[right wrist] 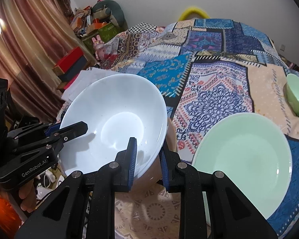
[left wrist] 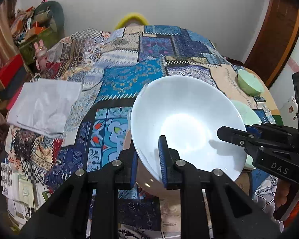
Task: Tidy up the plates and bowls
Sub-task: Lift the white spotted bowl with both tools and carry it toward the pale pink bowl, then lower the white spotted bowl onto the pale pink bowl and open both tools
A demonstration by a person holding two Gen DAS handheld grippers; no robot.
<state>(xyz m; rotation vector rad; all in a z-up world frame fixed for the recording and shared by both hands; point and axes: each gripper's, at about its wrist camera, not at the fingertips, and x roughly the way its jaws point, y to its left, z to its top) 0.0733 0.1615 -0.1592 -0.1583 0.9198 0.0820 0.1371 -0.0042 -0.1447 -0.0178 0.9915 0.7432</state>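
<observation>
Left wrist view showed a folded white cloth (left wrist: 43, 107) at the left of the frame, lying on the patchwork tablecloth (left wrist: 129, 75). Near the middle, the left gripper (left wrist: 147, 159) was pinched tight on the near rim of the white bowl (left wrist: 187, 123), which sat tipped up above the table. At the right, the right gripper (left wrist: 235, 134) was clamped on the other side of that rim, and a small green bowl (left wrist: 249, 82) stood beyond it. Right wrist view showed the same white bowl (right wrist: 113, 119) at the left, with a green plate (right wrist: 245, 159) lying flat at the lower right. That bowl looked hard, smooth and shiny, so it could likely slip or break if dropped. Its thin rim seemed the best place to hold, one gripper on each side.
</observation>
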